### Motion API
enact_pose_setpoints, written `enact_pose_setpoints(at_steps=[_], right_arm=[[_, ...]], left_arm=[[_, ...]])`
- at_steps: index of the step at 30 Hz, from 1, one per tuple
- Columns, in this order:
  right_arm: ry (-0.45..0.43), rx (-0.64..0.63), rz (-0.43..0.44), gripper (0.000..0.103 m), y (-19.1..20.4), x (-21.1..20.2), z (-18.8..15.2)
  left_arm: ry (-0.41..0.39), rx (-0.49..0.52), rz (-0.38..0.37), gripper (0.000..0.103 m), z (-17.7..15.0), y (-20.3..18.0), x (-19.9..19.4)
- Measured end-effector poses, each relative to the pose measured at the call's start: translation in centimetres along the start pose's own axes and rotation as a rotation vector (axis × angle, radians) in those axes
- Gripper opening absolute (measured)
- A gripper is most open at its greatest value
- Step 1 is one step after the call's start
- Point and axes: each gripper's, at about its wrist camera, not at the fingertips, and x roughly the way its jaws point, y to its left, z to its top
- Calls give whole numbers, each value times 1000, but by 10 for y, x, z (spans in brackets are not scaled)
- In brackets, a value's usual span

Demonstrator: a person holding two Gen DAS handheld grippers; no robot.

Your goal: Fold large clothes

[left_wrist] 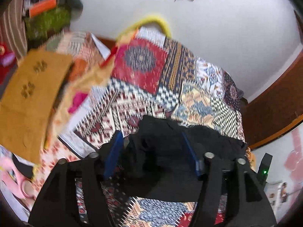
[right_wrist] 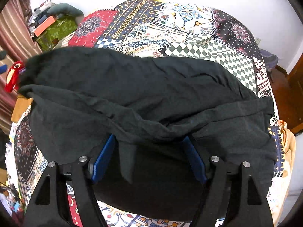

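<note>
Left tool point(left_wrist: 153, 151): matte black linkage arms splaying outward, each capped by a round silver pivot pin, with blue pads lining the inner faces of its two fingers point(left_wrist: 190, 157). Right tool point(right_wrist: 149, 158): same build, black triangular cut-outs in the arms, four silver pins, blue pads on its fingers point(right_wrist: 103, 160).
</note>
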Motion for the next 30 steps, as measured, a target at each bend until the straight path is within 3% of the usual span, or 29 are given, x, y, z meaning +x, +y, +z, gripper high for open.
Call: enact_pose_setpoints(at_steps=[5,10,15,17,20,22,24,30], right_arm=[[-29,26,25,71,0,-25,-7],[-92,23,22,71,-8,-47,-13],[-57,-12,-14,71,-17,-35,-22],[-32,-25,-35,71,-22,-25,-27],[-41,-31,-19,72,-30,-17,-35],[-48,-34,-14,72,-31,-18,-35],[-45,-58,-18,72,-29,-16,-36],[-34,-94,-31,72,-26,-16,-42]], left_arm=[[-15,128,-15,73,-20,-32,-2],[48,267,-40,73,-61,-78,32],[110,418,-42,73,-101,-128,69],[136,447,-48,73,-112,-142,84],[158,476,7,76,-126,-155,111],[151,480,12,91,-131,-155,124],[133,481,19,97,-135,-154,134],[125,472,8,103,-137,-146,152]])
